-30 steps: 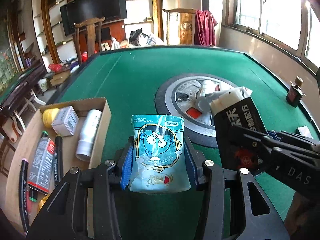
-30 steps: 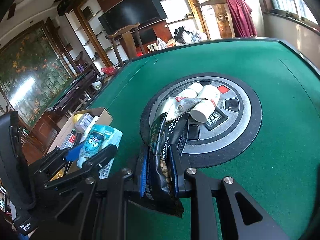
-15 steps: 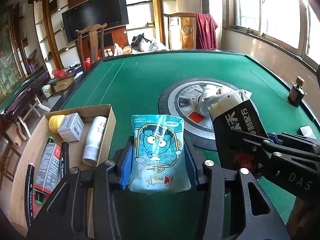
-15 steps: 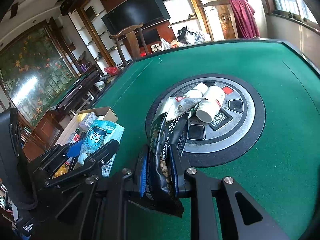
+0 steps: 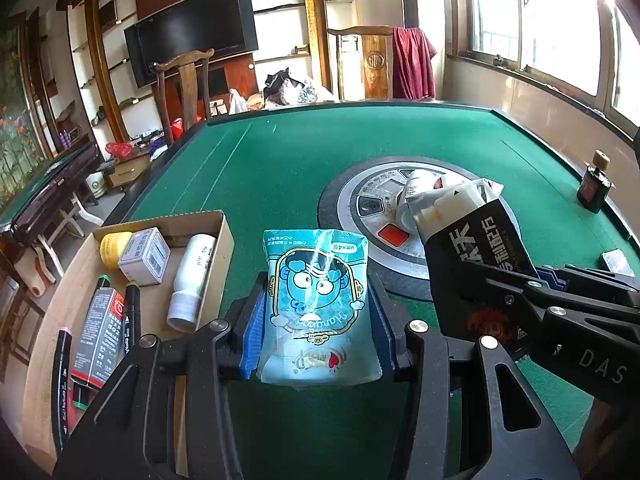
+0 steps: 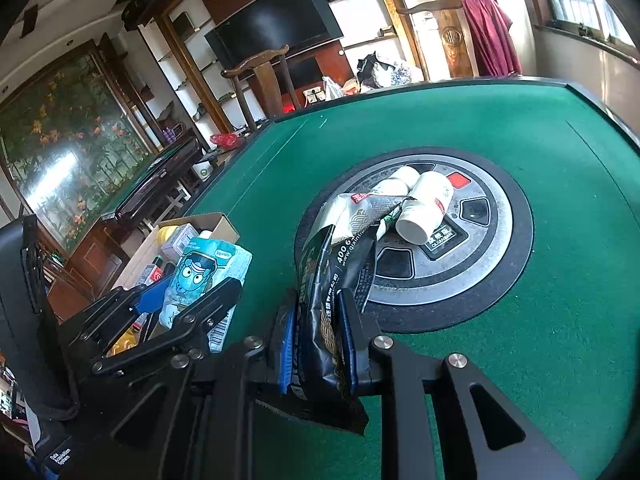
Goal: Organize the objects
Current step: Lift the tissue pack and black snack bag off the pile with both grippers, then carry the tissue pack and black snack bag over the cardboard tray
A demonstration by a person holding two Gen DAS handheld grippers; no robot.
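My left gripper (image 5: 316, 320) is shut on a light blue cartoon pouch (image 5: 316, 296) and holds it upright above the green table, just right of the cardboard box (image 5: 216, 232). The pouch also shows in the right wrist view (image 6: 200, 276). My right gripper (image 6: 318, 336) is shut on a black snack packet (image 6: 332, 280), close beside the left gripper; the packet shows in the left wrist view (image 5: 472, 256). The box holds a white bottle (image 5: 192, 276), a small white carton (image 5: 144, 256), a yellow jar (image 5: 114, 246) and markers (image 5: 128, 328).
A round control panel (image 6: 480, 240) in the table's middle carries two white pill bottles (image 6: 424, 208) lying on their sides. A small dark bottle (image 5: 594, 186) stands near the right table edge, with a small packet (image 5: 616, 262) nearby. Wooden chairs stand behind the table.
Both grippers, still holding their packets, have drawn back and risen slightly; the box and panel sit farther away in view. The grips are unchanged.
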